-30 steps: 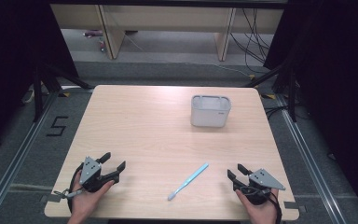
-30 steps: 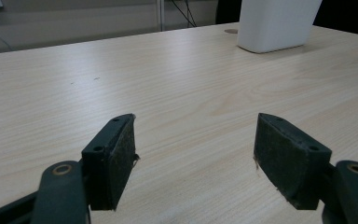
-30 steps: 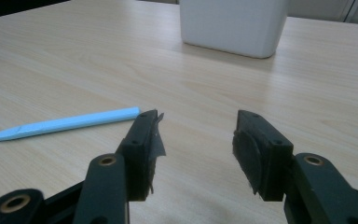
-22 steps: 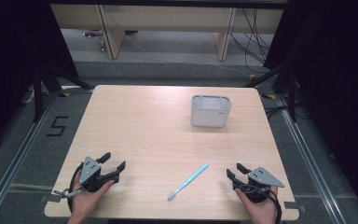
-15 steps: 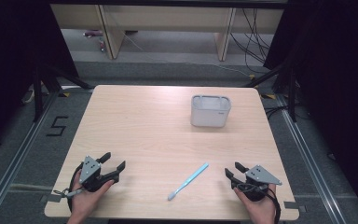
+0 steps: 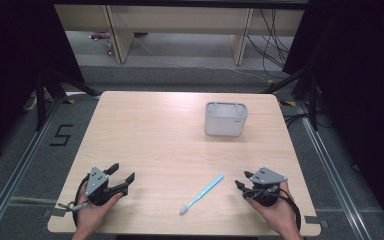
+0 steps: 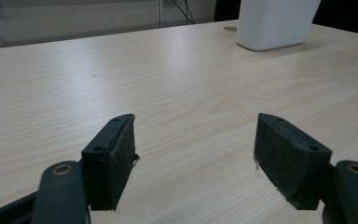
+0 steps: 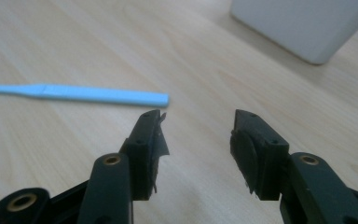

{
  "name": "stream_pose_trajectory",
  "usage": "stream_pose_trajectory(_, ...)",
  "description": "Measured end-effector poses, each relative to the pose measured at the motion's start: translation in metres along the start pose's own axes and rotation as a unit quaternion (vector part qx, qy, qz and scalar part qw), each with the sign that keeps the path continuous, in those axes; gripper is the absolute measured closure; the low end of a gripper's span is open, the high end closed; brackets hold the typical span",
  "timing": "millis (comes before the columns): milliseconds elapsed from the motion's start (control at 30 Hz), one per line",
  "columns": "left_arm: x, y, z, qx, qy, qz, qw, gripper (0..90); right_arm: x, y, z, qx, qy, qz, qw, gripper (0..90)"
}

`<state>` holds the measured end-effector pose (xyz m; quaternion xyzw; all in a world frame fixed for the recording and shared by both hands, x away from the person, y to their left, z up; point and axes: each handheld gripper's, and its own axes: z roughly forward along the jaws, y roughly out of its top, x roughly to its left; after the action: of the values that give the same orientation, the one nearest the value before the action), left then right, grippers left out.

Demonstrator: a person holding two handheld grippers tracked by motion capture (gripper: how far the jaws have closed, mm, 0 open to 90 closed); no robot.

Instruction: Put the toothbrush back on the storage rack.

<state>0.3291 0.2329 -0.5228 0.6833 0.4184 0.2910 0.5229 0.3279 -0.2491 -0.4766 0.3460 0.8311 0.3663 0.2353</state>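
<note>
**Two claws parted, toothbrush waiting between them**

The right gripper [image 6: 244, 186] rests at the near edge of the pale wooden table [image 6: 150, 130], jaws spread and holding nothing. Just to its left lies a slim light-blue plastic toothbrush [image 6: 201, 194], handle end nearest the claw, likely so it can be taken by the handle. Ahead of that claw, well apart, stands a white rectangular plastic holder [image 6: 225, 119]. The left gripper [image 6: 123, 176] is likewise released, with bare wood between its jaws.

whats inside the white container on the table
From the high view, the white container is open at the top, and the part of its interior that shows looks pale and bare. Its near wall hides the bottom, so something small lying there cannot be ruled out.
</note>
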Motion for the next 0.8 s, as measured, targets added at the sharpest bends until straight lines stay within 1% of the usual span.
stream_pose_trajectory(33,0.000,0.000,0.000,0.000,0.000,0.000,1.0000,28.8,0.000,0.000,0.000,0.000,0.000,0.000,1.0000,52.7)
stream_pose_trajectory(67,0.000,0.000,0.001,-0.005,0.000,-0.001,1.0000,28.8,0.000,0.004,0.003,0.027,0.009,-0.011,0.9995,52.7)
stream_pose_trajectory(100,0.000,0.000,0.001,-0.005,-0.002,-0.001,1.0000,28.8,-0.001,0.006,0.004,0.037,0.013,-0.026,0.9989,52.6)
stream_pose_trajectory(133,0.000,0.000,0.000,0.001,0.000,0.001,1.0000,28.8,0.000,0.008,0.005,0.058,0.019,-0.029,0.9977,52.4)
stream_pose_trajectory(167,0.000,0.000,0.000,0.001,0.000,0.000,1.0000,28.8,0.001,0.010,0.006,0.072,0.022,-0.031,0.9967,52.3)
stream_pose_trajectory(200,0.000,0.000,0.000,0.001,-0.001,0.001,1.0000,28.8,0.000,0.012,0.006,0.081,0.026,-0.038,0.9957,52.1)
stream_pose_trajectory(233,0.000,0.000,0.000,0.001,-0.001,0.001,1.0000,28.8,0.000,0.014,0.007,0.096,0.031,-0.043,0.9940,51.5)
stream_pose_trajectory(300,0.000,0.000,0.000,0.002,-0.001,0.001,1.0000,28.9,0.002,0.017,0.009,0.127,0.046,-0.058,0.9891,51.1)
stream_pose_trajectory(333,0.000,0.000,0.000,0.002,-0.001,0.001,1.0000,28.9,0.003,0.018,0.011,0.145,0.052,-0.068,0.9857,50.2)
stream_pose_trajectory(367,0.000,0.000,0.000,0.003,-0.002,0.002,1.0000,28.9,0.003,0.021,0.011,0.166,0.069,-0.085,0.9800,49.5)
stream_pose_trajectory(400,0.000,0.000,0.000,0.003,-0.002,0.002,1.0000,28.9,0.004,0.022,0.012,0.179,0.077,-0.095,0.9762,49.4)
stream_pose_trajectory(433,0.000,0.000,0.000,0.003,-0.002,0.003,1.0000,28.9,0.004,0.024,0.013,0.199,0.087,-0.110,0.9699,49.4)
stream_pose_trajectory(467,0.000,0.000,0.000,0.003,-0.002,0.002,1.0000,28.9,0.006,0.026,0.013,0.214,0.094,-0.114,0.9657,49.1)
stream_pose_trajectory(500,0.000,0.000,0.000,0.003,-0.002,0.002,1.0000,28.9,0.006,0.028,0.014,0.226,0.106,-0.128,0.9600,48.8)
stream_pose_trajectory(533,0.000,0.000,0.000,0.003,-0.002,0.002,1.0000,28.9,0.006,0.030,0.015,0.233,0.116,-0.140,0.9553,48.7)
stream_pose_trajectory(567,0.000,0.000,0.000,0.003,-0.002,0.002,1.0000,28.9,0.006,0.030,0.015,0.233,0.116,-0.140,0.9553,48.7)
stream_pose_trajectory(600,0.000,0.000,0.000,0.003,-0.003,0.002,1.0000,28.9,0.007,0.037,0.016,0.251,0.137,-0.169,0.9432,46.0)
stream_pose_trajectory(633,0.000,0.000,0.000,0.003,-0.003,0.003,1.0000,28.9,0.008,0.039,0.017,0.264,0.143,-0.184,0.9358,44.9)
stream_pose_trajectory(667,0.000,0.000,0.000,0.003,-0.003,0.002,1.0000,29.0,0.008,0.039,0.017,0.264,0.143,-0.184,0.9358,44.9)
stream_pose_trajectory(700,0.000,0.000,0.000,0.003,-0.003,0.003,1.0000,29.0,0.009,0.041,0.018,0.274,0.149,-0.199,0.9292,44.3)
stream_pose_trajectory(767,0.000,0.000,0.000,0.003,-0.003,0.003,1.0000,29.0,0.010,0.045,0.021,0.293,0.157,-0.217,0.9176,44.0)
stream_pose_trajectory(800,0.000,0.000,0.000,0.003,-0.003,0.003,1.0000,29.0,0.011,0.046,0.021,0.300,0.152,-0.228,0.9137,44.2)
